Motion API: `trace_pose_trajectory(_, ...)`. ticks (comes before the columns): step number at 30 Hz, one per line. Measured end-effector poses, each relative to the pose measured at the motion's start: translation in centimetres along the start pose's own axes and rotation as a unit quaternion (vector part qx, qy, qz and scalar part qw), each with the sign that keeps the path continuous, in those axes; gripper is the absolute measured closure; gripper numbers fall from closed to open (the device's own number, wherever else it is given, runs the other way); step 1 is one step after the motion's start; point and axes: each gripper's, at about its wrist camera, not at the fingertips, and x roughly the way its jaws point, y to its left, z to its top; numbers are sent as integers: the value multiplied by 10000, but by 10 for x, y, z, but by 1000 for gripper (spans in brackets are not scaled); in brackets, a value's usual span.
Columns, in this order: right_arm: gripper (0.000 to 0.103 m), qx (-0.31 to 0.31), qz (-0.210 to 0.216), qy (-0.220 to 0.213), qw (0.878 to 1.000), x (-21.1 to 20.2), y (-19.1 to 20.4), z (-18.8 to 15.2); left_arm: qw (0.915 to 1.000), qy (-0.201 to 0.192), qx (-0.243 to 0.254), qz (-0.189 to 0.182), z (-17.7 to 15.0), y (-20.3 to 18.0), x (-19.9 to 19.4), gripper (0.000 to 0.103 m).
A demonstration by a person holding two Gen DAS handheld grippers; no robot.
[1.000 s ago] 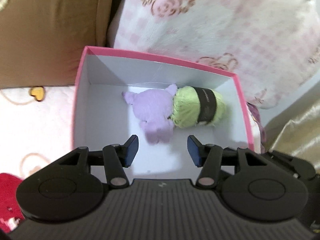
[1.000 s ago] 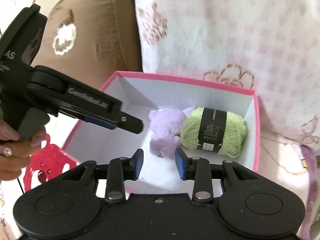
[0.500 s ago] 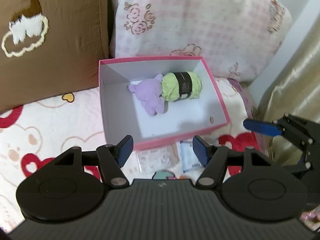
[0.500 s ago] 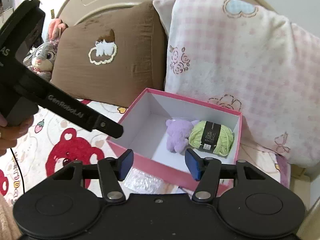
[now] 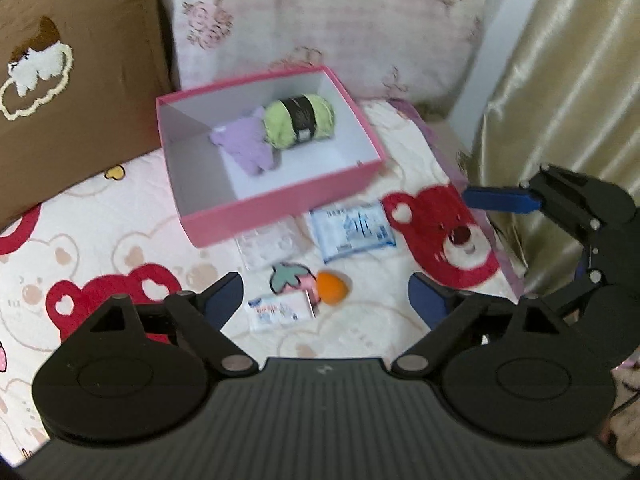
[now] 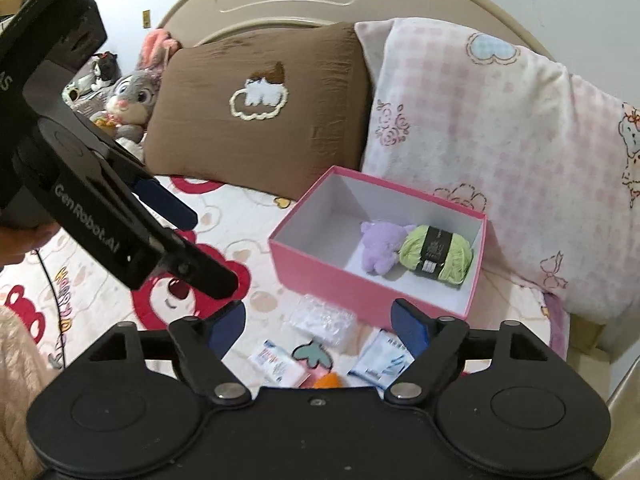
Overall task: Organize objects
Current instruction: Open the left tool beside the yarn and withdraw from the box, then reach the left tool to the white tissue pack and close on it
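While both my tongs hang above the bed with nothing between their jaws, the left gripper [image 5: 324, 296] and the right gripper [image 6: 318, 322] have just been opening and now stand spread wide, I think to be ready for the next small thing. Below them, near the front wall of the pink cardboard box [image 5: 280, 210], lie an orange ball [image 5: 332, 288], a blue-white packet [image 5: 352, 230] and a clear plastic bag [image 5: 270, 246], not yet packed. Inside the box, against its far wall, the lilac plush toy [image 6: 378, 246] touches the green yarn skein [image 6: 438, 254], close together to save room.
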Motion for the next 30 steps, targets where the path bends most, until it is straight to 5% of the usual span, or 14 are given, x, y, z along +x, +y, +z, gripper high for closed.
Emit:
trace_pose_trajectory(12, 11, 293, 97, 301, 9991, -2, 10, -39, 9986, 296, -337, -277, -51, 7, 19, 9)
trace_pose_trajectory(23, 11, 602, 483, 299, 9966, 29, 11, -69, 9993, -303, -221, -93, -77, 22, 53, 6)
trace_pose_trajectory(27, 11, 568, 262, 163, 9979, 54, 13, -81, 9991, -321, -126, 229, -83, 33, 79, 6)
trace_pose_trajectory(30, 11, 735, 205, 1, 9971, 73, 8, -90, 9981, -297, -517, 125, -89, 51, 100, 6)
